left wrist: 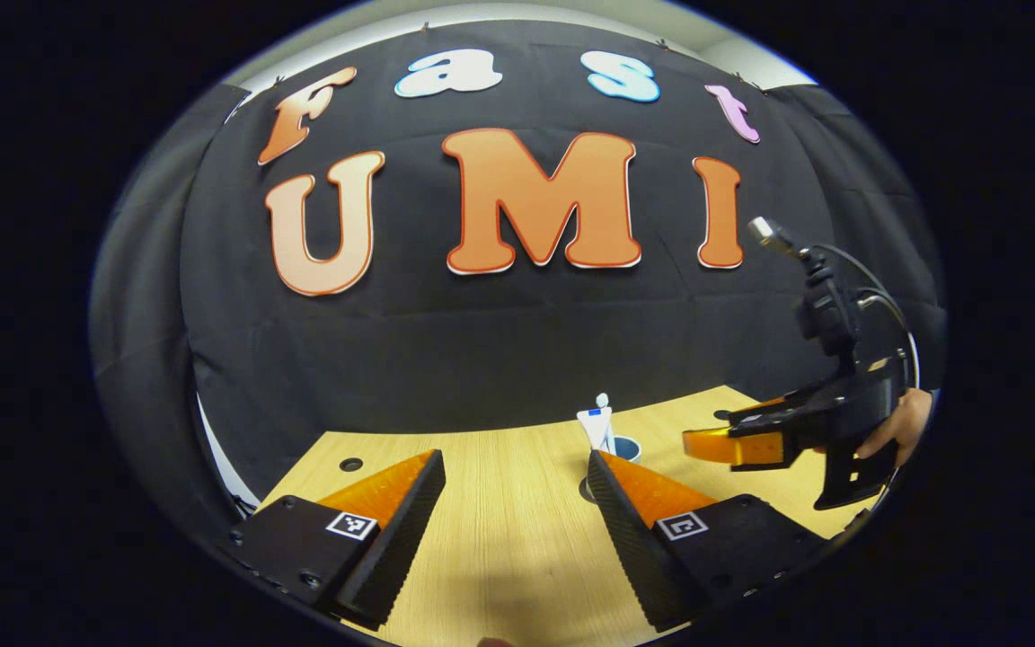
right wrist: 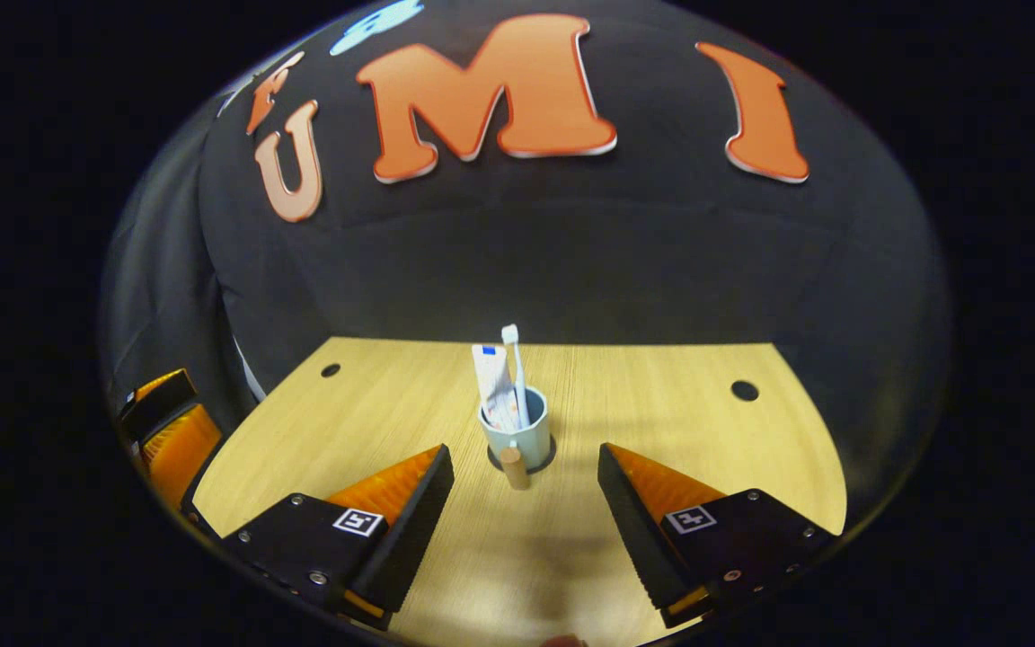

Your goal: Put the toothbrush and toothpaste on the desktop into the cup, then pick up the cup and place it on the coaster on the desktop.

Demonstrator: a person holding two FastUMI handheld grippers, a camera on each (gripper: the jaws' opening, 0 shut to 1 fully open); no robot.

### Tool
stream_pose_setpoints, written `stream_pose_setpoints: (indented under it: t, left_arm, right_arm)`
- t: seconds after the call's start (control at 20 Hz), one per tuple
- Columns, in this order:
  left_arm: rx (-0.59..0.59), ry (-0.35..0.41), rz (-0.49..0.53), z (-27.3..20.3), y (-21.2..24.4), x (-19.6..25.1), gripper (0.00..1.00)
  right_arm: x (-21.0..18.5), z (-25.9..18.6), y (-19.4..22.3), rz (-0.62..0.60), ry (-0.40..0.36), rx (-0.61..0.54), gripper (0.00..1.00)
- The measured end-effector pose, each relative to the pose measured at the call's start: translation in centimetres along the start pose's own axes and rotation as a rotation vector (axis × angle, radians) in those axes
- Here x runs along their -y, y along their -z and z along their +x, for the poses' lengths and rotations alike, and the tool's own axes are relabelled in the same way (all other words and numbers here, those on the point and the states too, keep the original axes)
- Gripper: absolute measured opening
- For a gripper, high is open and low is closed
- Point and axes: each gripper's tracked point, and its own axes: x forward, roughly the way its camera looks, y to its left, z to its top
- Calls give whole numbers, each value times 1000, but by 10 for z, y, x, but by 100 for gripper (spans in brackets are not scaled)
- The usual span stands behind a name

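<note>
Spread wide across the bottom of the right gripper view, the right gripper point(right wrist: 525, 467) hangs above the wooden desktop point(right wrist: 661, 404) with nothing between its fingers. Just beyond it, at the centre of the frame, the cup point(right wrist: 517, 437) stands upright on the dark round coaster point(right wrist: 550, 458), its wooden handle point(right wrist: 513, 467) pointing toward the camera. The toothbrush point(right wrist: 517, 373) and the toothpaste point(right wrist: 492, 382) stand side by side inside the cup, the toothpaste on the left and the brush head rising a little above it. At the left edge of that frame part of the left gripper point(right wrist: 167, 431) shows. In the left gripper view the left gripper point(left wrist: 514, 472) is likewise spread and empty low in the frame, and the cup point(left wrist: 625, 447) peeks out just above its right-hand finger, with the toothpaste point(left wrist: 595, 427) sticking up from it. At the right of this frame a hand point(left wrist: 899, 427) holds the right gripper point(left wrist: 706, 442) above the desktop point(left wrist: 499, 503), its tips pointing left toward the cup without touching it.
</note>
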Motion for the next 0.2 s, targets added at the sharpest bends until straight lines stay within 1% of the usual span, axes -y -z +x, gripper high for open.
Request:
stream_pose_setpoints:
  t: [0.1,0.2]
  left_arm:
    - [39,-13,-5,-18,-13,12,97]
    - [53,-28,-17,-38,-22,24,96]
  right_arm:
    - [10,-40,-22,-9,16,105,98]
    - [13,-79,-33,-9,14,181,98]
